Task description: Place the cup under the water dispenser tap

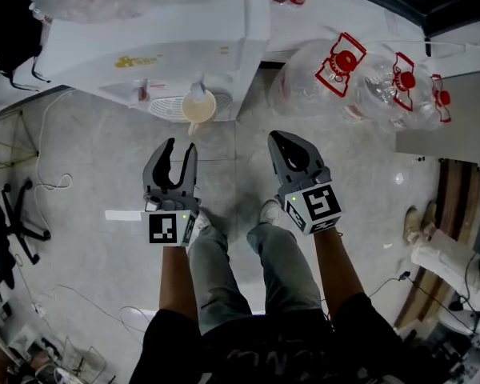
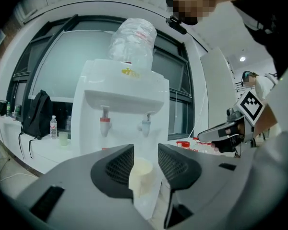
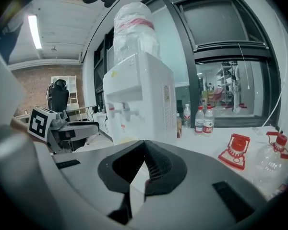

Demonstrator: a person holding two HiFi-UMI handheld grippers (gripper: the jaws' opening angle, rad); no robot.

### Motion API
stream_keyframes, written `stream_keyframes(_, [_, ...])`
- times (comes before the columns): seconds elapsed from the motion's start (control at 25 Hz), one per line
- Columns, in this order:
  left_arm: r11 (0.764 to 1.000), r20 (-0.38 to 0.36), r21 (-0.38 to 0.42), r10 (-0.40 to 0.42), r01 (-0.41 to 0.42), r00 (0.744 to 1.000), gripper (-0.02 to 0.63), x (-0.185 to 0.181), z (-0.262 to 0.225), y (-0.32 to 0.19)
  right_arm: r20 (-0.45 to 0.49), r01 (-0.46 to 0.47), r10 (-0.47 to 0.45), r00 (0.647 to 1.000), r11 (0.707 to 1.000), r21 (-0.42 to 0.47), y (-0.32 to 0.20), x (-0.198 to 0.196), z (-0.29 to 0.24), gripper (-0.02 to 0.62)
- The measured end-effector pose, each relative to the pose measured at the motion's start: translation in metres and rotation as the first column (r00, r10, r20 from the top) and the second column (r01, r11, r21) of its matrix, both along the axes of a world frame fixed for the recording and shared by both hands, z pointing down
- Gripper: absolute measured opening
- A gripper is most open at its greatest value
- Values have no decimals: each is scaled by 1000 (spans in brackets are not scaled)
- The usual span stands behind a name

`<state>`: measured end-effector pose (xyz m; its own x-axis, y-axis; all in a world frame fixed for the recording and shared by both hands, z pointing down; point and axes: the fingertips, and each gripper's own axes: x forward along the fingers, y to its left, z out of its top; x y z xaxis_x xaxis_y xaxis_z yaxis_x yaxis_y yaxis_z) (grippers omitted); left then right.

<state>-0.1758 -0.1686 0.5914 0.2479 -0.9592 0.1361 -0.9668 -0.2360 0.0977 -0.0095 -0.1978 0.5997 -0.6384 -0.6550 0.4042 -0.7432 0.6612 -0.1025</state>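
Note:
A cream cup [image 1: 198, 107] stands on the drip tray of the white water dispenser [image 1: 168, 30], right below the tap on the right side. In the left gripper view the cup [image 2: 142, 172] shows beyond the jaws under the blue tap [image 2: 145, 124]. My left gripper [image 1: 181, 145] hangs a short way in front of the cup, open, with its pads clear of it. My right gripper [image 1: 277, 138] is beside it to the right, shut on nothing, its tips meeting in its own view [image 3: 143, 143].
Large empty water bottles with red caps [image 1: 344, 70] lie on the floor right of the dispenser. Small bottles [image 3: 204, 120] stand on the sill. Chair legs [image 1: 16, 214] and cables are at the left, wooden planks [image 1: 456, 206] at the right. The person's legs are below the grippers.

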Motion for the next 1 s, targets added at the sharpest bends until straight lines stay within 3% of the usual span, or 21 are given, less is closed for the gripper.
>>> stream_keyframes(0.6, [998,15,-61,-17,18,1000,56,5,-131,27,15,-13,12,1000,998,59,17,-4,-149,14])
stream_keyframes(0.72, [999,-7,-34,-24,24,1000,46,7,-163,28,13,-18,17,1000,998,63,20,-4,-176,14])
stream_keyframes(0.92, [992,40,-121,-18,23,999,31,1,-190,35,17,-34,33,999,996,81,19,-4,-217,14])
stream_keyframes(1.0, [995,32,-90,-30,33,999,25,-3,-209,33,20,-42,40,999,995,94,19,-3,-234,14])
